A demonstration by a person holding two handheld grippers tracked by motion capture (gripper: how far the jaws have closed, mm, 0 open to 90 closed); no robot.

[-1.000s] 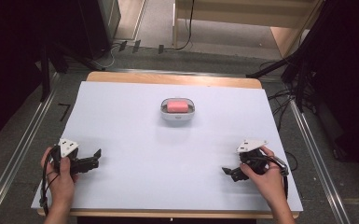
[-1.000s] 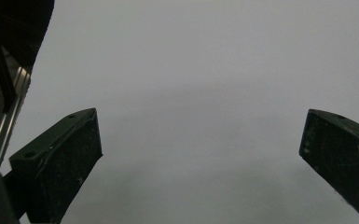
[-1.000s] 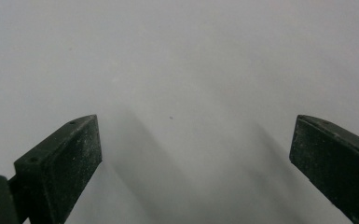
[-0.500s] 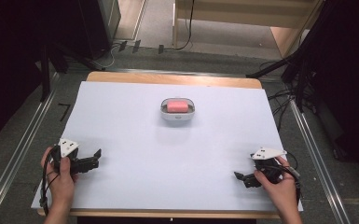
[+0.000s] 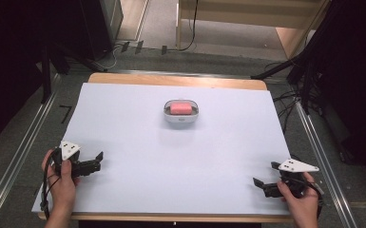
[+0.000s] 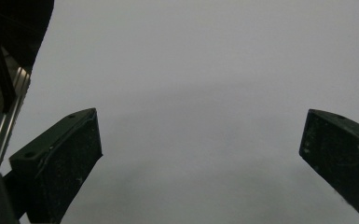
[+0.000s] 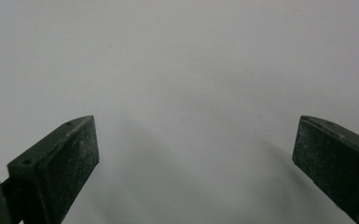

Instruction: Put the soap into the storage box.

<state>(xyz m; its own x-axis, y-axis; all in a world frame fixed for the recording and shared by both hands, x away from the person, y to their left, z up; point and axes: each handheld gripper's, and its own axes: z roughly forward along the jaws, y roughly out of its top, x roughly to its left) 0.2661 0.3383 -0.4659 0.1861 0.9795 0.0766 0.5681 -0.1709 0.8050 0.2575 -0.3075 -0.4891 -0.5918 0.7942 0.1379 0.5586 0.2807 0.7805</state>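
From the high view, the small white rounded dish with a pink block lying in it sits past the middle of the white-covered table, well apart from both my tools. The block looks like a soap bar, though it is too small here to be sure. My left gripper rests low at the near left edge, its jaws spread and holding nothing. My right gripper lies at the near right corner, jaws likewise apart. A second ago my right hand sat nearer the table's middle; it has since drawn back toward the right corner, while my left has stayed put.

In the left gripper view, my two black jaws stand wide over bare white surface, a metal rail at the left.

In the right gripper view, the jaws gape wide over plain white.
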